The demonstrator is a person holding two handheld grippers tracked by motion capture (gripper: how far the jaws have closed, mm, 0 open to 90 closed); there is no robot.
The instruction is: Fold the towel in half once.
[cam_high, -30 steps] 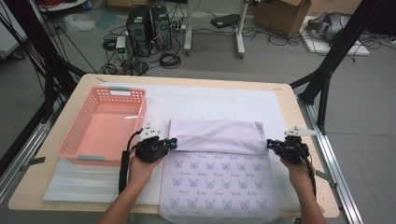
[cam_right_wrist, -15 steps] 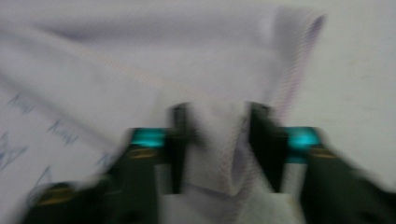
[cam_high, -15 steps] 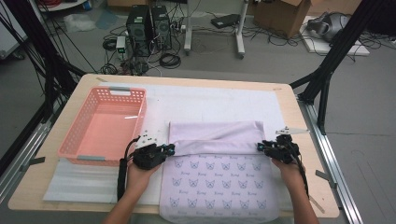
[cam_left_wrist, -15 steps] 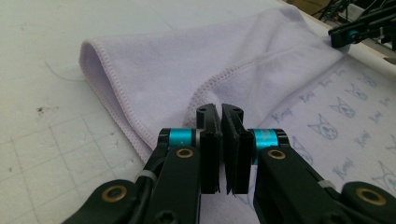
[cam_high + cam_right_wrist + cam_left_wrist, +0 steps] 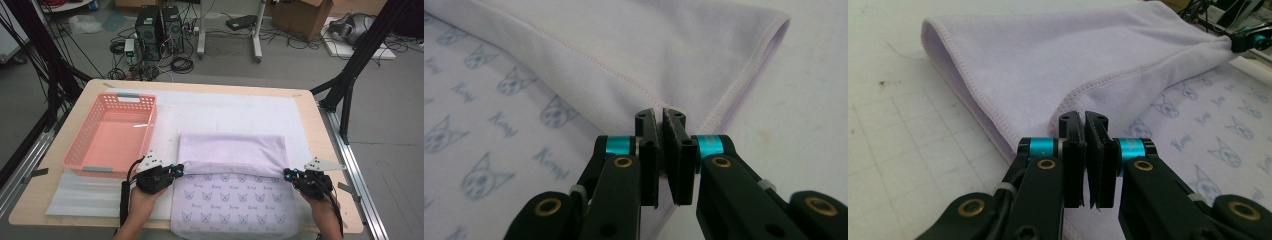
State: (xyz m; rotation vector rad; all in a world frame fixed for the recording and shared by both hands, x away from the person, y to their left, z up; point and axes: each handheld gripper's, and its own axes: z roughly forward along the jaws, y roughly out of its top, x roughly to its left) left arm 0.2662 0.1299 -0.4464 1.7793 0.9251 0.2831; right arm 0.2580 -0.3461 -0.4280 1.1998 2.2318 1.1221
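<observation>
At the far left we see a pink plastic basket (image 5: pixel 111 134) on the white mat (image 5: pixel 235 110), just clear of the folding. Our left gripper (image 5: pixel 176 170) is clamped on the left corner of the lilac cat-print towel (image 5: pixel 235 200), whose far half is folded toward us; the fold edge (image 5: pixel 230 172) runs taut across. Our right gripper (image 5: pixel 288 174) pinches the opposite corner, its jaws having just closed tighter. Bare mat lies beyond the towel.
</observation>
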